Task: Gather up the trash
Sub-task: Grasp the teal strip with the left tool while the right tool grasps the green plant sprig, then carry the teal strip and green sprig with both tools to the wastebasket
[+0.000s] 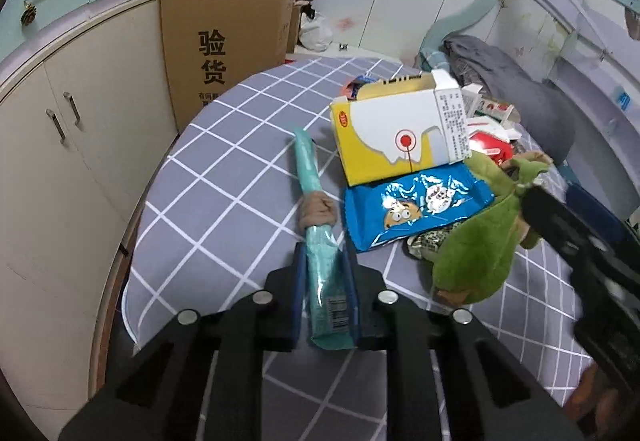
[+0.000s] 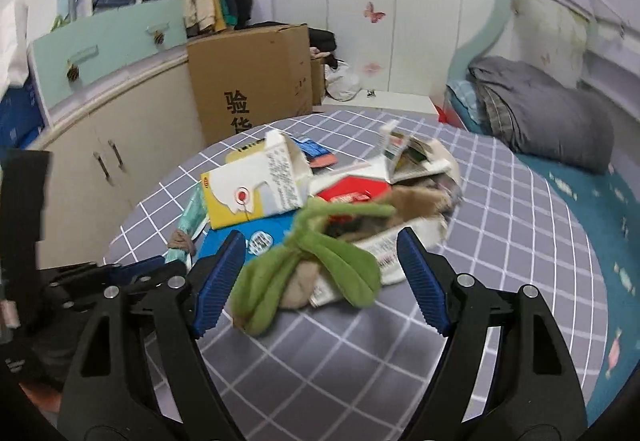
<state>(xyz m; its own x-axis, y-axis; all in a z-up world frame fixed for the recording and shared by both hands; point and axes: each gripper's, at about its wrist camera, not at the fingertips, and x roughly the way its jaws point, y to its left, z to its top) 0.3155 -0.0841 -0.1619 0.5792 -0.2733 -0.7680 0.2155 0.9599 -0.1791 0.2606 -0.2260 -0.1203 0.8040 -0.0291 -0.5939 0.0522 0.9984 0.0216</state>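
1. You are barely started: the yellow box [image 1: 396, 133], blue snack wrapper [image 1: 416, 207] and the rest of the litter lie heaped on the checked cloth [image 1: 224, 181], and no bin shows in either view.
2. Your left gripper [image 1: 326, 273] is clamped on the near end of the teal wrapper [image 1: 316, 241], which stretches away beside the pile.
3. Your right gripper [image 2: 320, 269] stands wide, straddling the green cloth piece [image 2: 316, 265]; the blur hides whether the pads touch it, probably not.

cardboard box [image 1: 228, 41] beside cream cabinet [image 1: 80, 129]; grey pillow [image 2: 560, 121] on bed.
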